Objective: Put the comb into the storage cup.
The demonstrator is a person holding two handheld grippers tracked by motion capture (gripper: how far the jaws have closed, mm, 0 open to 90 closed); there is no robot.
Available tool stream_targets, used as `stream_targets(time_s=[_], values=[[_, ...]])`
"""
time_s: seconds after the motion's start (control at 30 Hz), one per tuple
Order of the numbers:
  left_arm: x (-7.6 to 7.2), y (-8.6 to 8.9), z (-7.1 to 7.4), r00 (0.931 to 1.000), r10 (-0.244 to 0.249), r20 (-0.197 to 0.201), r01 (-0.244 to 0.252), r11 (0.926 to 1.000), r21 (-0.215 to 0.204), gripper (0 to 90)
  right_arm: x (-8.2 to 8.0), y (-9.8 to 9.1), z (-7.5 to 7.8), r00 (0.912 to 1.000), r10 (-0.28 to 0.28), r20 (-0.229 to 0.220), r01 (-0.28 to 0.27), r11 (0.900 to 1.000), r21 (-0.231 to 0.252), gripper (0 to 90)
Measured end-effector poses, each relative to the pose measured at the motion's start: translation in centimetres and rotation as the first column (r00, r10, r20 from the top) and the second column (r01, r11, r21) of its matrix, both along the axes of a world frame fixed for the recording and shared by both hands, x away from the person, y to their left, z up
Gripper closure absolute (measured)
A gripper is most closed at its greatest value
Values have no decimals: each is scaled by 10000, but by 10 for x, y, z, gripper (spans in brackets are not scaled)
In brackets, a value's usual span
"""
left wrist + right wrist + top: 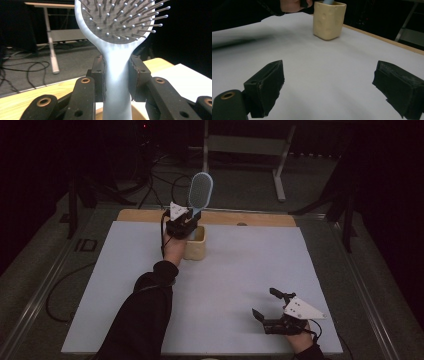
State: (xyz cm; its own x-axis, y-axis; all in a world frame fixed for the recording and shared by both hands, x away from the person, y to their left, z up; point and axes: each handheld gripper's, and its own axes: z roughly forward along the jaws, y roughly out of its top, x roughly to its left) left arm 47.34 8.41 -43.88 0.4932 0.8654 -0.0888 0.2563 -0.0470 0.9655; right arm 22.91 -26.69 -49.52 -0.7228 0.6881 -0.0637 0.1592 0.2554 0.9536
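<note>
A pale blue hairbrush (200, 190) stands upright over a cream square cup (196, 243) at the back of the white mat. My left gripper (183, 226) is shut on the hairbrush handle (117, 82), both pads pressed to its sides, with the bristled head (122, 18) above the jaws. The handle's lower end goes down into the cup's mouth (140, 110). My right gripper (265, 304) rests near the front right of the mat, jaws wide apart with nothing between them. In the right gripper view the cup (329, 20) stands far ahead, the blue handle (327, 1) in its top.
The white mat (225, 280) lies on a wooden table whose back edge (260, 218) shows behind the cup. Cables (160, 180) and a metal stand (280, 175) sit on the floor beyond the table. A dark sleeve (145, 315) crosses the mat's front left.
</note>
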Motion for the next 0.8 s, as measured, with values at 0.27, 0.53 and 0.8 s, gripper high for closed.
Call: stream_targets(time_s=[0.27, 0.53, 0.8], values=[[-5, -3, -9, 10000, 87, -36, -85, 9978, 651, 697, 0, 0, 0, 10000, 15, -5, -15, 10000, 27, 95], [-11, -6, -9, 9995, -298, 107, 291, 9976, 628, 695, 0, 1, 0, 10000, 24, -18, -24, 10000, 18, 95], [-11, 0, -11, 9999, -156, 36, 154, 9989, 446, 687, 0, 0, 0, 10000, 55, -11, -55, 10000, -1, 95]])
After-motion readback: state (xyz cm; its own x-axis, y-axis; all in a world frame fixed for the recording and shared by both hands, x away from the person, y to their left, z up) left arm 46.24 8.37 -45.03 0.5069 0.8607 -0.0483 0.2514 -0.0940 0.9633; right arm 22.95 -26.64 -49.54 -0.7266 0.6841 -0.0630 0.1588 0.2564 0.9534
